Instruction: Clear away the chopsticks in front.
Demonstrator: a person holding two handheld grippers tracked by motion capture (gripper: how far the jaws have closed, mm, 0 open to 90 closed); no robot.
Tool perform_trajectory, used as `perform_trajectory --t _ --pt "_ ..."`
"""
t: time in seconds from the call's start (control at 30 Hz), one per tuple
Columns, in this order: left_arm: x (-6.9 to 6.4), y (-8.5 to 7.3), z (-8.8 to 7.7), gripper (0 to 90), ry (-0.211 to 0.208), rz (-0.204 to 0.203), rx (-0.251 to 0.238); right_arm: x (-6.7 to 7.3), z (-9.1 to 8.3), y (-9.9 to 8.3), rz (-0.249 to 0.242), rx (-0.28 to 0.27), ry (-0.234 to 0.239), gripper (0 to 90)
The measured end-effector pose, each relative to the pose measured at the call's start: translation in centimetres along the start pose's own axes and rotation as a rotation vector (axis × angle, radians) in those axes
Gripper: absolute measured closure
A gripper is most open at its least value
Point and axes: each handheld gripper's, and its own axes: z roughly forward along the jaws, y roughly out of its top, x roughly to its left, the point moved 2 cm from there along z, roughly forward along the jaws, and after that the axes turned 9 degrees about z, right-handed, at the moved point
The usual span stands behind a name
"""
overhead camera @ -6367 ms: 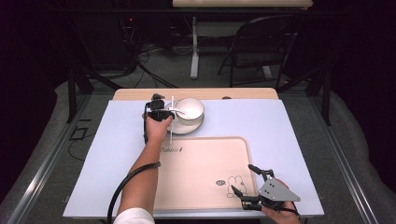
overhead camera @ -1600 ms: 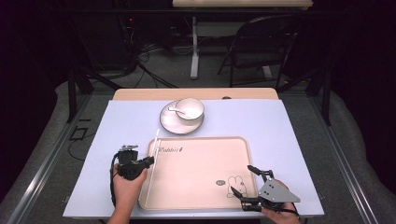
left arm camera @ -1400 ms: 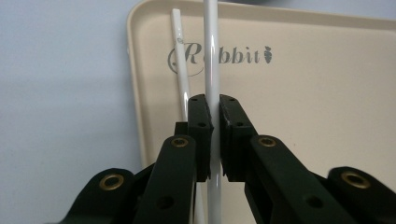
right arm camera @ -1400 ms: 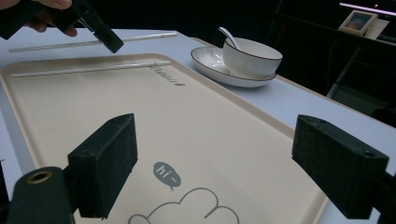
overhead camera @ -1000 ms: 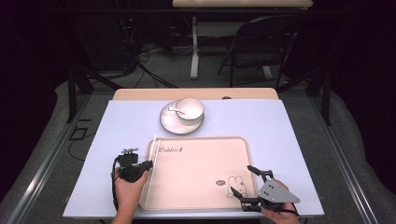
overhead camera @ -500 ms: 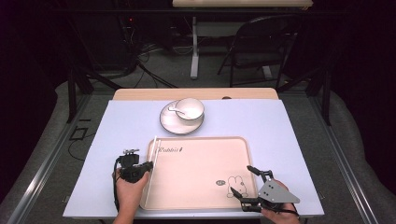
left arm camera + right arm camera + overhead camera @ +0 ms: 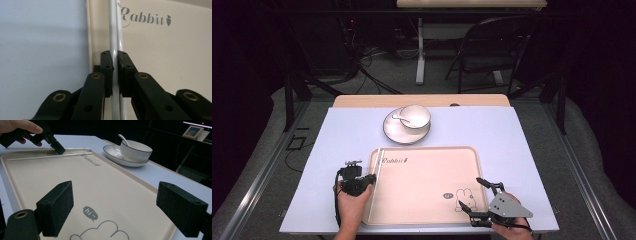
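A pair of white chopsticks (image 7: 374, 165) lies lengthwise just inside the left rim of the beige tray (image 7: 427, 149). My left gripper (image 7: 371, 180) is shut on them near their middle. In the left gripper view the black pads (image 7: 107, 65) pinch the chopsticks (image 7: 113, 30) beside the "Rabbit" print. My right gripper (image 7: 469, 192) hovers open over the tray's near right corner, by the rabbit drawing, with nothing between its pads (image 7: 56, 207). The right gripper view shows the left gripper (image 7: 58, 148) on the chopsticks (image 7: 45, 157) at the tray's far side.
A white bowl (image 7: 415, 116) with a spoon (image 7: 401, 119) in it sits on a white plate (image 7: 394, 134) beyond the tray. The pale blue table cover (image 7: 337, 135) spreads on all sides. A chair and table legs stand behind the table.
Since the oldest frame my left gripper has come from the bowl to the tray's left edge with the chopsticks. Over the last second nothing has visibly moved.
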Motion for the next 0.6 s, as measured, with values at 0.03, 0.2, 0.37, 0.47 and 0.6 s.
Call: perform_trajectory --t 0.03,0.2,0.37,0.47,0.6 --pt "-0.01 0.01 0.01 84.2 0.000 -0.001 -0.001 0.00 0.00 0.00 -0.001 0.000 0.000 13.5" --pt "0.01 -0.01 0.03 83.8 -0.003 -0.014 -0.005 0.00 0.00 0.00 0.000 0.000 0.000 13.5" --pt "-0.01 -0.07 -0.03 83.8 -0.003 -0.014 -0.003 0.02 0.00 0.00 0.000 0.000 0.001 13.5" --pt "-0.05 -0.06 -0.06 83.8 -0.001 -0.013 0.002 0.01 0.02 -0.01 -0.001 0.001 0.001 13.5" --pt "-0.05 -0.07 -0.05 83.7 -0.001 -0.017 0.001 0.02 0.02 -0.01 -0.002 0.001 0.002 13.5"
